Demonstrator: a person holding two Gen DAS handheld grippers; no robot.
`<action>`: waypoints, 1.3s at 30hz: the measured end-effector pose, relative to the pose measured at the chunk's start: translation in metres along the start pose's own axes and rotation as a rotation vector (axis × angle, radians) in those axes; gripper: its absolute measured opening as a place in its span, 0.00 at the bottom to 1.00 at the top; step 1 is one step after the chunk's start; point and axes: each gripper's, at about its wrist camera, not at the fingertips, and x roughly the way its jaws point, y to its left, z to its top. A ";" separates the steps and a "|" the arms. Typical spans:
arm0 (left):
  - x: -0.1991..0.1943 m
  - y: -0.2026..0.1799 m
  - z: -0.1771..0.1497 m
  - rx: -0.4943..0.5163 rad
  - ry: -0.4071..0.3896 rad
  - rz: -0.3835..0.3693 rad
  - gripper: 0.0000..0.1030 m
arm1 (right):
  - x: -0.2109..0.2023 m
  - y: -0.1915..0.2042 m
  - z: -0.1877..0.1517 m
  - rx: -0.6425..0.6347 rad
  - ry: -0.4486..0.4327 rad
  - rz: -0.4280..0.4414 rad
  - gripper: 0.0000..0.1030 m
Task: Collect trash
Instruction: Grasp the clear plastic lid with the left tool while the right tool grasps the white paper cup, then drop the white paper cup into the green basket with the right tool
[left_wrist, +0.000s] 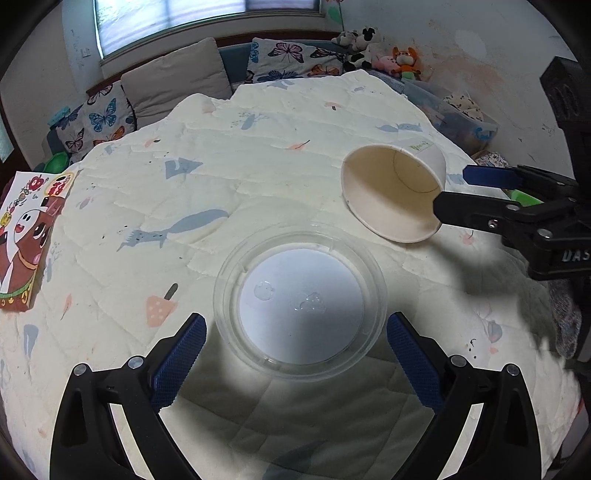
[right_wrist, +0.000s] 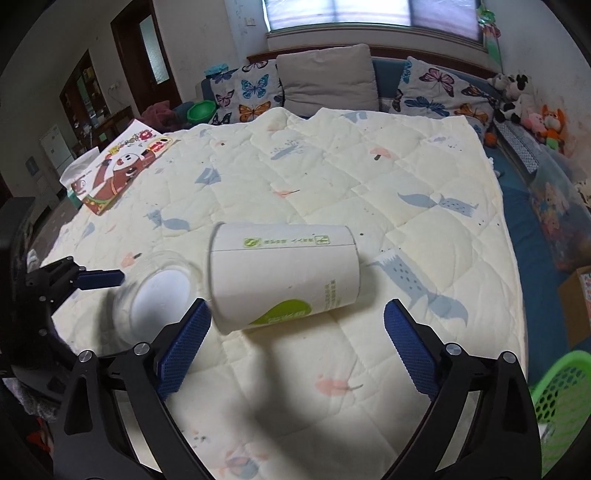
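Two pieces remain: my left fingers (left_wrist: 295, 354) gape wide around the plastic bowl (left_wrist: 300, 302), right fingers (right_wrist: 297, 339) wide around the paper cup (right_wrist: 284, 277); closing comes next.

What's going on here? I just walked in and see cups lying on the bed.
A person with two handheld grippers is collecting trash from a quilted bed. The right gripper, jaws open, is closing in on a paper cup lying on its side. The left gripper, also open, straddles a clear plastic cup. Neither is gripped yet.
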 end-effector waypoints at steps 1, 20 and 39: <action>0.001 0.000 0.001 0.000 0.000 -0.002 0.92 | 0.002 -0.001 0.001 -0.004 -0.004 0.007 0.92; 0.011 0.001 0.002 -0.006 -0.007 -0.039 0.87 | 0.010 0.007 -0.003 -0.053 -0.002 0.025 0.80; -0.053 -0.046 -0.006 0.026 -0.102 -0.048 0.86 | -0.092 -0.007 -0.047 0.047 -0.093 -0.060 0.80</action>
